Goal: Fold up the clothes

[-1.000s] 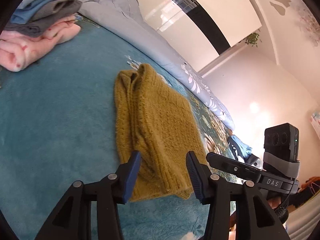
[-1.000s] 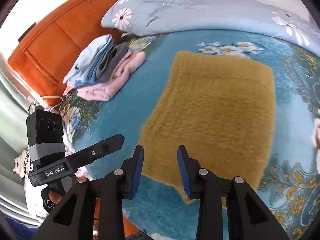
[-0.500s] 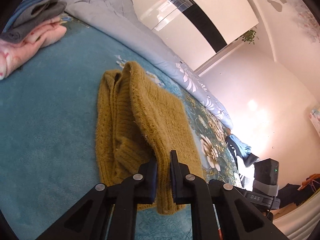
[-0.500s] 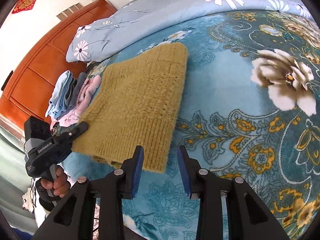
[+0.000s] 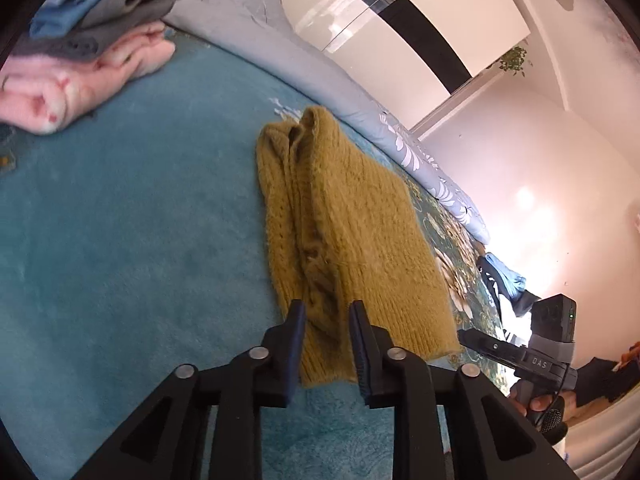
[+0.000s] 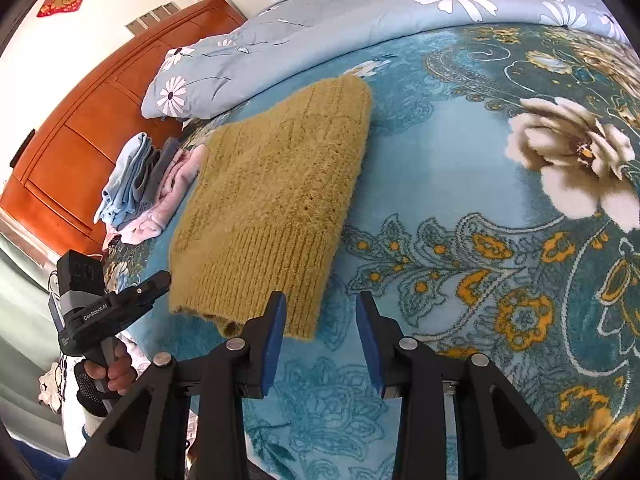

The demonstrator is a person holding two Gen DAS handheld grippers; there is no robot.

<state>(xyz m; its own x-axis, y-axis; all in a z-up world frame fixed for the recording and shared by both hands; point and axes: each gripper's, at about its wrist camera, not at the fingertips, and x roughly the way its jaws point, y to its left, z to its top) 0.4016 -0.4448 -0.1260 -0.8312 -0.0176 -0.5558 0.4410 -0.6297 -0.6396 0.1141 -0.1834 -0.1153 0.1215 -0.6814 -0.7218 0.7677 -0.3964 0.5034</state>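
Note:
A mustard knitted sweater lies folded into a long rectangle on the teal floral bedspread; it also shows in the right wrist view. My left gripper is open, its fingers astride the sweater's near hem, with fabric between them but not pinched. My right gripper is open and empty, just off the sweater's near right corner. Each view shows the other gripper at the bed's edge: the right one, the left one.
A stack of folded clothes, pink, grey and light blue, sits at the far left near the orange headboard. A pale blue floral duvet lies bunched along the far side of the bed.
My left gripper was shut on the sweater's lifted hem half a second ago; now it has opened and the hem lies flat. My right gripper stays open and has shifted slightly closer.

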